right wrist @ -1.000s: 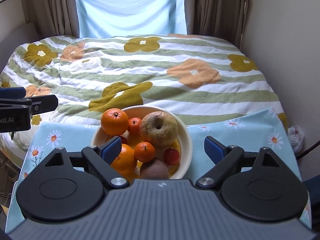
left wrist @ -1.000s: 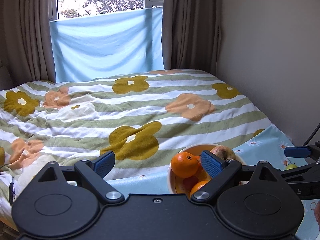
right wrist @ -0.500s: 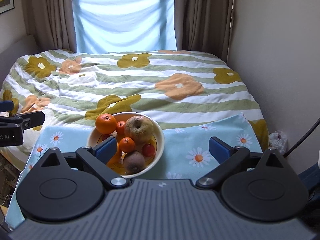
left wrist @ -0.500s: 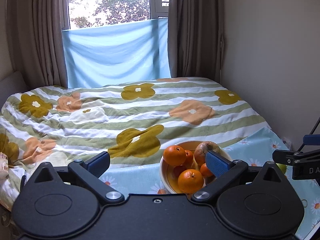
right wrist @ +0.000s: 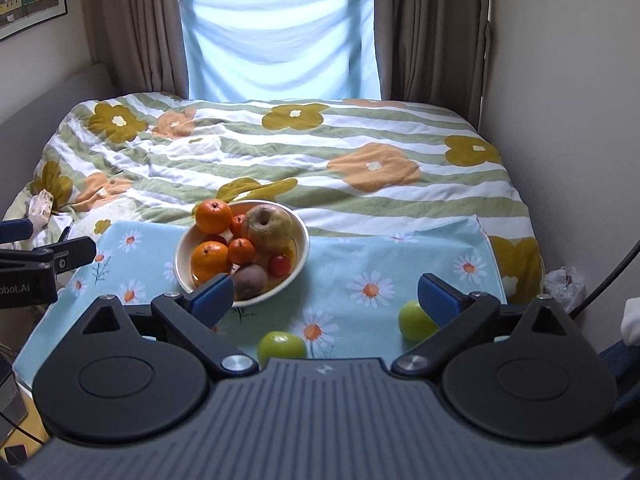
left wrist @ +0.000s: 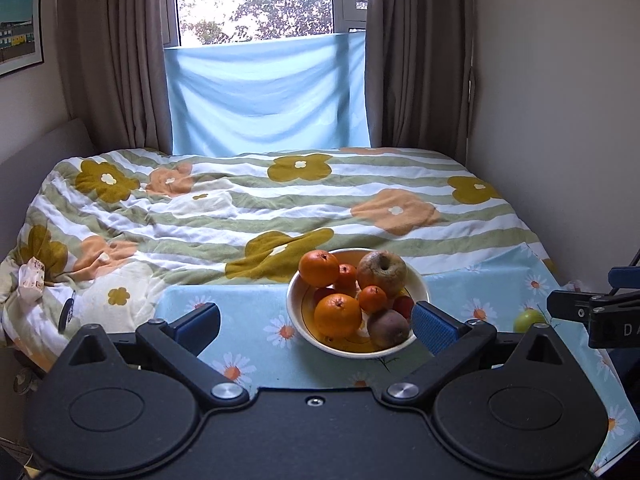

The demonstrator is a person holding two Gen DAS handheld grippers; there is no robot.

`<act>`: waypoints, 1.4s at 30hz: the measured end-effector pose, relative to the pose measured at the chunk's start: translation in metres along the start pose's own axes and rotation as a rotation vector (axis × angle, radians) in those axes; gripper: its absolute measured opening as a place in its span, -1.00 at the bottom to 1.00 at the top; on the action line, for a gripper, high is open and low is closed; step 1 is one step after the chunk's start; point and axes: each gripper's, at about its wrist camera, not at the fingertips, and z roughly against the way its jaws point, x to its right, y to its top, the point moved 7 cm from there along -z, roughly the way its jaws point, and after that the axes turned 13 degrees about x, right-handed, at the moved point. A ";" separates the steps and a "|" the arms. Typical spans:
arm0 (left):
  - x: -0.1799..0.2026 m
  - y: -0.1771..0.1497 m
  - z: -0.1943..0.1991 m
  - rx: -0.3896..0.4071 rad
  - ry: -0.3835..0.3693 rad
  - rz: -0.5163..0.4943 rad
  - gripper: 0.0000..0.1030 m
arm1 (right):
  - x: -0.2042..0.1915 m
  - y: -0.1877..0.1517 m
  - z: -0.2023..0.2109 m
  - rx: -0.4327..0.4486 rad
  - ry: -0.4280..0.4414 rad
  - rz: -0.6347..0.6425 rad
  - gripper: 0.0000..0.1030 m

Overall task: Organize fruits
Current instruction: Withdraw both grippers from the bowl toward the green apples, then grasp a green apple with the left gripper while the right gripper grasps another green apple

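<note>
Fruit left out: two green apples on the daisy cloth, one low between the right tongs, the other touching their right pad from inside. Round, no long axis. Right tongs wide, empty, nearer. Left tongs wide, empty; bowl just ahead.

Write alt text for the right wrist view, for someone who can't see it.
A bowl of oranges, an apple and smaller fruit sits on a daisy cloth at the foot of a bed. Two green apples lie on the cloth nearer the camera, beyond the right gripper, whose jaws are open and empty.
</note>
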 end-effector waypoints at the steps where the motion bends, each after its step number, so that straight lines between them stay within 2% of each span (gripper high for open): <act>1: 0.007 -0.004 0.001 -0.006 0.003 -0.001 1.00 | 0.006 -0.003 0.001 -0.004 0.004 0.006 1.00; 8: 0.056 -0.036 -0.003 -0.032 0.012 0.012 1.00 | 0.049 -0.027 -0.012 -0.026 0.021 0.052 1.00; 13: 0.090 -0.065 -0.020 -0.089 -0.010 0.012 1.00 | 0.073 -0.044 -0.031 -0.049 0.023 0.098 1.00; 16: 0.103 -0.081 -0.033 -0.128 -0.047 0.043 1.00 | 0.084 -0.053 -0.043 -0.070 0.031 0.095 1.00; 23: 0.118 -0.106 -0.063 -0.193 -0.056 0.063 0.95 | 0.102 -0.070 -0.070 -0.105 0.046 0.069 1.00; 26: 0.122 -0.115 -0.076 -0.216 -0.061 0.050 0.77 | 0.106 -0.078 -0.085 -0.125 0.045 0.070 1.00; 29: 0.127 -0.121 -0.089 -0.233 -0.065 0.037 0.71 | 0.108 -0.086 -0.096 -0.138 0.048 0.066 1.00; 34: 0.133 -0.128 -0.104 -0.251 -0.070 0.028 0.47 | 0.106 -0.096 -0.112 -0.152 0.067 0.072 1.00; 35: 0.134 -0.129 -0.106 -0.250 -0.079 0.033 0.38 | 0.106 -0.097 -0.116 -0.154 0.073 0.073 1.00; 36: 0.136 -0.129 -0.107 -0.247 -0.095 0.041 0.21 | 0.106 -0.098 -0.119 -0.155 0.076 0.074 1.00; 37: 0.138 -0.128 -0.107 -0.241 -0.108 0.048 0.16 | 0.105 -0.099 -0.121 -0.156 0.077 0.075 1.00; 39: 0.142 -0.127 -0.107 -0.234 -0.101 0.020 0.15 | 0.104 -0.101 -0.128 -0.162 0.080 0.072 0.97; 42: 0.143 -0.126 -0.107 -0.237 -0.098 0.021 0.15 | 0.104 -0.104 -0.135 -0.171 0.085 0.069 0.83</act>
